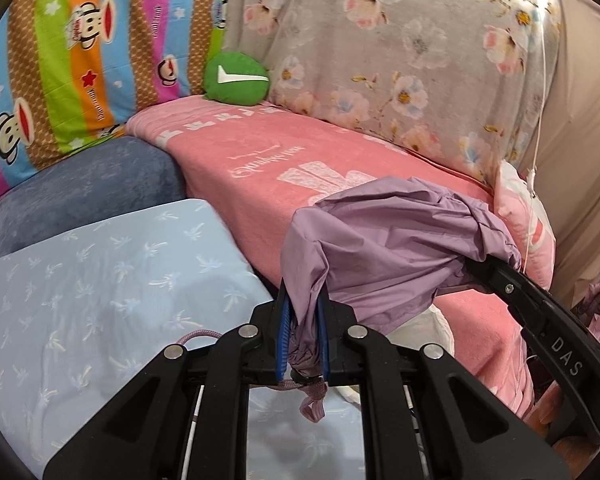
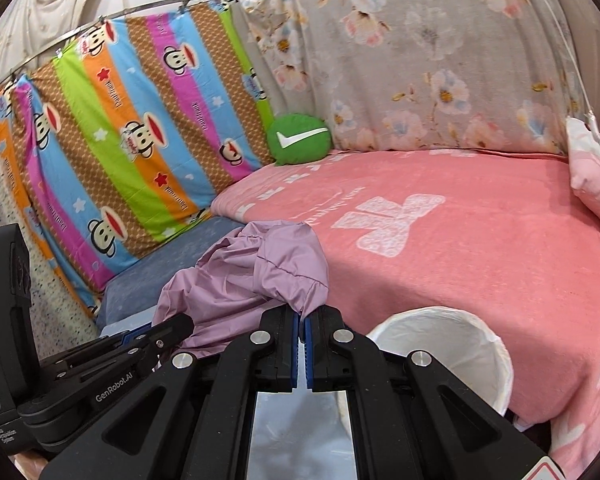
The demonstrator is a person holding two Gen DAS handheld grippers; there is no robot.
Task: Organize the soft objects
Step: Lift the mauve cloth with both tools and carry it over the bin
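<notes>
- The left gripper (image 1: 303, 340) has its blue pads nearly together, pinching a bunched fold of the lilac cloth (image 1: 384, 248); a pink woven loop (image 1: 314, 404) hangs just below the pads.
- From that pinch the lilac cloth rises and stretches rightward above the pink blanket (image 1: 260, 160), its gathered far edge reaching the right gripper's finger.
- In the right wrist view the right gripper (image 2: 302, 342) is fully closed, with a corner of the lilac cloth (image 2: 256, 276) clamped at the very tips of its pads.
- There the cloth billows up and to the left of the tips, toward the left gripper.
- A white-lined basket (image 2: 496, 356) sits just right of the right gripper, on the blanket.
- A green round cushion (image 2: 298, 139) rests at the back, well apart from both grippers.
</notes>
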